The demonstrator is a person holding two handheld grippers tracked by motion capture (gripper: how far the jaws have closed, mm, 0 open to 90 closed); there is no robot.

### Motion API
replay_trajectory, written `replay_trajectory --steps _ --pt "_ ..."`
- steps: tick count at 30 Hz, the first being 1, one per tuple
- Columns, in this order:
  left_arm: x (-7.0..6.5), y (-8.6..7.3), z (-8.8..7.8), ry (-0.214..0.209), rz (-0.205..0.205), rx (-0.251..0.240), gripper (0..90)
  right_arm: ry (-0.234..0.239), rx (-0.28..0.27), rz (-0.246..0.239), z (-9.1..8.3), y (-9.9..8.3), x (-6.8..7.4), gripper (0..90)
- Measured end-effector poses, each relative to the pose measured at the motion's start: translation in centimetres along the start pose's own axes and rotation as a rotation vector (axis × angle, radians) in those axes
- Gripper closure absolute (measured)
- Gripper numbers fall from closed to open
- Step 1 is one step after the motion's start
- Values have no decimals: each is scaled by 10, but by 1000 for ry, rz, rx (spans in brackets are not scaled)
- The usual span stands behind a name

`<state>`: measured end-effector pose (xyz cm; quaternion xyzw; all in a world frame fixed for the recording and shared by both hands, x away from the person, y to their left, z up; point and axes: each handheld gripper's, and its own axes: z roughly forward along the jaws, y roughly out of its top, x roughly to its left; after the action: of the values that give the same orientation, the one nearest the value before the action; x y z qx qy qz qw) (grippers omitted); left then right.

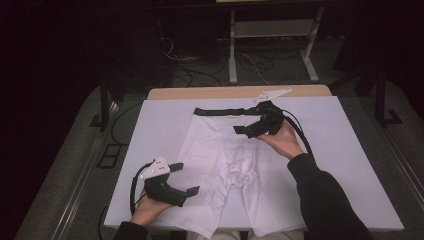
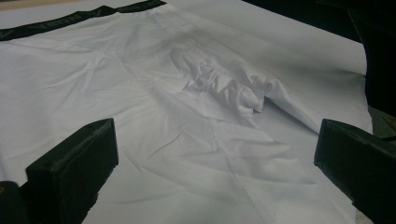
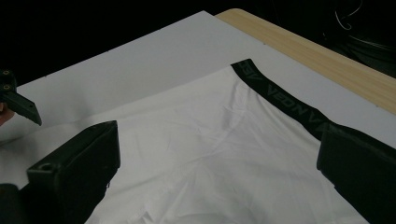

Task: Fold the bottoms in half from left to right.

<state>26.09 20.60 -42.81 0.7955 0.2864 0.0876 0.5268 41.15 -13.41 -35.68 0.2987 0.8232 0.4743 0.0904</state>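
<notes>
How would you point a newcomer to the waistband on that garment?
Start at the white board covering the table, then find the white shorts spread flat on it. The waistband is the strip along their far edge, below the right tool: the garment's only black part, with faint lettering.

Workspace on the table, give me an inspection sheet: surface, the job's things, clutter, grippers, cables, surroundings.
Surface: white board on a wooden table, whose edge shows at the far side.
Job's things: white shorts with black waistband lie flat, waistband at the far side, legs toward the person; crumpled at the crotch.
Clutter: nothing seen.
Grippers: left hand-held gripper open, above the board beside the left leg; right hand-held gripper open, over the shorts near the waistband. Neither grips cloth.
Cables: one trails from each gripper; more lie on the floor beyond the table.
Surroundings: dark room, metal frame legs behind.
</notes>
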Motion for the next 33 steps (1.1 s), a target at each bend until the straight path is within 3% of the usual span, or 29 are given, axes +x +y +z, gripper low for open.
replay_trajectory --steps 33 --pt "0 0 0 -7 2 -3 0 3 18 -9 44 29 -4 0"
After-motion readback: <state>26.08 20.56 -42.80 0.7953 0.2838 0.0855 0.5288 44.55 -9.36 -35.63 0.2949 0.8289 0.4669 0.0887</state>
